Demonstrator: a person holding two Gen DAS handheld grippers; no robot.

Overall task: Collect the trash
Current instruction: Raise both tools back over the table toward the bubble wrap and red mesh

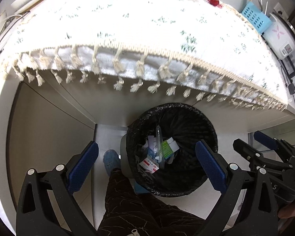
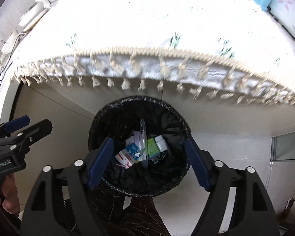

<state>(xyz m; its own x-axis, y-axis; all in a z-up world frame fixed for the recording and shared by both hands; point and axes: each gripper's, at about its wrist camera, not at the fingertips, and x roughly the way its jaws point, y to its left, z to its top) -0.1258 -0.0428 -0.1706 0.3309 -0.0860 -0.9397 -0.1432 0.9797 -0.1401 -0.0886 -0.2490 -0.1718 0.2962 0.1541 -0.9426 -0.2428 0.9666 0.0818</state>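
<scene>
We look down past the table's fringed cloth (image 2: 147, 29), which spans twelve o'clock. The bin (image 2: 173, 177) stands on the floor below the table edge, at the centre. In it, a box (image 2: 125, 157) lies at nine o'clock, a carton (image 2: 153, 147) at three o'clock and a plastic tube (image 2: 143, 137) between them. A basket (image 1: 255, 16) sits on the table at two o'clock.

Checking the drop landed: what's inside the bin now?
Inside the bin: a red-and-white box, a green-and-white carton, a clear plastic tube and paper scraps. Anything beneath them is hidden.
</scene>
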